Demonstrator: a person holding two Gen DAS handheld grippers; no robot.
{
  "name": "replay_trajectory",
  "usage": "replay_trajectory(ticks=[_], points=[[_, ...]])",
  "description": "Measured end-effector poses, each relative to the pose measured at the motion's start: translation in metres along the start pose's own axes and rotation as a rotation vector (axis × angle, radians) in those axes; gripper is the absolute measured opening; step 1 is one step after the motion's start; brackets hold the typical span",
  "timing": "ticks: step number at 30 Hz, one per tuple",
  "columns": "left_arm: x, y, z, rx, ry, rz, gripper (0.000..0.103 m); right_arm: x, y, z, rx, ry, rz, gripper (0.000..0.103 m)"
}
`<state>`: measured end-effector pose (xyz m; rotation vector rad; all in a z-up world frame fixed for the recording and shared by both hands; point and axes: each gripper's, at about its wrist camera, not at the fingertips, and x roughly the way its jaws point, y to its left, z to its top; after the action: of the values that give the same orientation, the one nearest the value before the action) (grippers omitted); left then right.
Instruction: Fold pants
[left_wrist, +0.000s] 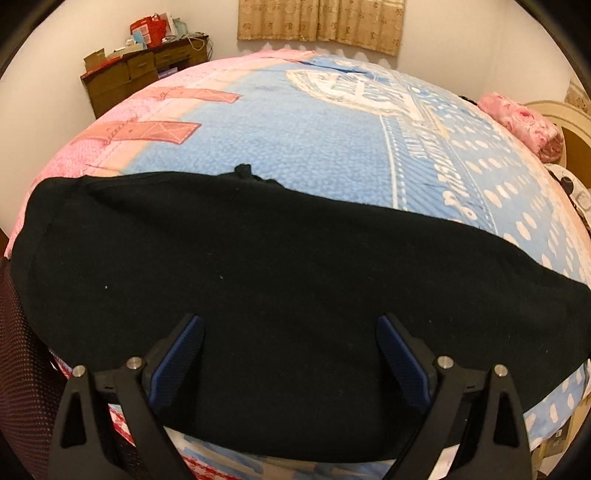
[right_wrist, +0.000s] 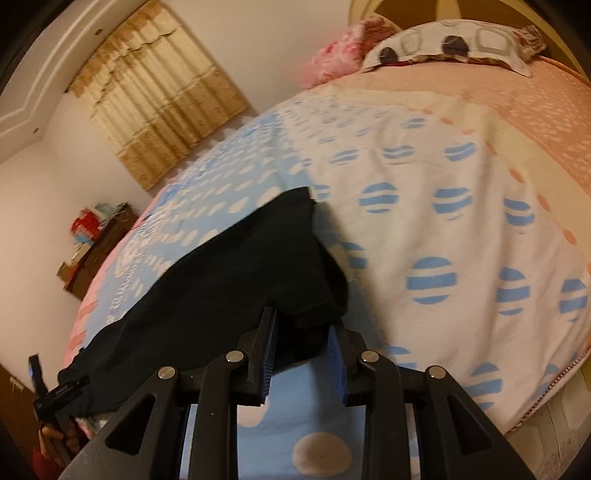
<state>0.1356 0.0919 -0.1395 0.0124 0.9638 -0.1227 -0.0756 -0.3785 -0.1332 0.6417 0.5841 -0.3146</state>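
Across the near half of the bed (left_wrist: 332, 140), from 9 to 3 o'clock in the left view, lay the pants (left_wrist: 258, 258): black, matte, soft knit, flattened into one long band with a small nub of cloth on the far edge near 12. Looked already doubled leg on leg, judging by the single smooth band; crosswise folds seemingly left to do. At 3 o'clock end, seen from the right view, lifted into a limp hanging corner (right_wrist: 295, 258). Gathered there between the pads of the right gripper (right_wrist: 303, 354), clenched on a bunched edge of cloth. Hovered over the band's near edge at 6 o'clock, the left gripper (left_wrist: 290, 354), released, blue ribbed pads wide apart, nothing between. Underneath, a fleecy blanket (right_wrist: 424, 221) in blue, cream and pink, dotted. Beyond, at 1 o'clock, a patterned pillow (right_wrist: 443, 44); at 10, pleated tan curtains (right_wrist: 159, 99).
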Motion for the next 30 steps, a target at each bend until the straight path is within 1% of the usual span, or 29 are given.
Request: replay_trajectory(ticks=[4, 8, 10, 13, 14, 15, 18, 20, 21, 22, 23, 24, 26, 28, 30], points=[[-0.001, -0.003, -0.002, 0.004, 0.003, 0.002, 0.097, -0.005, 0.013, -0.005, -0.143, 0.012, -0.042, 0.027], [-0.003, -0.002, -0.004, 0.000, 0.006, -0.003, 0.097, -0.005, 0.002, -0.008, -0.146, 0.023, -0.091, 0.027], [-0.003, -0.002, -0.005, 0.001, 0.008, -0.003, 0.097, -0.002, -0.002, -0.011, -0.173, 0.030, -0.120, 0.027], [-0.002, -0.003, -0.005, 0.001, 0.012, -0.002, 0.097, 0.001, 0.004, -0.013, -0.232, 0.019, -0.146, 0.027], [-0.002, -0.003, -0.005, -0.001, 0.013, -0.003, 0.097, 0.002, 0.005, -0.012, -0.238, 0.015, -0.144, 0.027], [-0.002, -0.003, -0.004, -0.002, 0.014, -0.003, 0.097, 0.003, 0.006, -0.008, -0.219, 0.004, -0.120, 0.027], [-0.003, -0.002, -0.003, -0.005, 0.014, -0.009, 0.097, 0.008, 0.003, 0.001, -0.127, -0.021, -0.038, 0.027], [-0.005, -0.002, -0.002, -0.007, 0.012, -0.016, 0.097, 0.019, 0.004, 0.005, -0.097, -0.011, -0.023, 0.027], [-0.005, -0.002, -0.002, -0.008, 0.011, -0.019, 0.097, 0.023, 0.006, 0.005, -0.101, -0.011, -0.031, 0.026], [-0.006, -0.002, -0.002, -0.007, 0.010, -0.022, 0.097, 0.023, 0.010, 0.005, -0.119, -0.011, -0.049, 0.022], [-0.007, -0.003, -0.002, -0.006, 0.008, -0.024, 0.097, 0.022, 0.012, 0.005, -0.134, -0.008, -0.061, 0.012], [-0.008, -0.003, -0.002, -0.004, 0.006, -0.025, 0.097, 0.019, 0.016, 0.005, -0.160, -0.003, -0.075, 0.011], [-0.009, -0.005, -0.001, 0.001, 0.002, -0.028, 0.097, 0.005, 0.026, 0.002, -0.248, -0.025, -0.117, 0.010], [-0.010, -0.006, 0.000, 0.003, -0.002, -0.029, 0.097, -0.009, 0.032, 0.001, -0.299, -0.049, -0.144, 0.010], [-0.010, -0.007, -0.001, 0.002, -0.003, -0.034, 0.097, -0.021, 0.033, 0.002, -0.315, -0.072, -0.179, 0.009]])
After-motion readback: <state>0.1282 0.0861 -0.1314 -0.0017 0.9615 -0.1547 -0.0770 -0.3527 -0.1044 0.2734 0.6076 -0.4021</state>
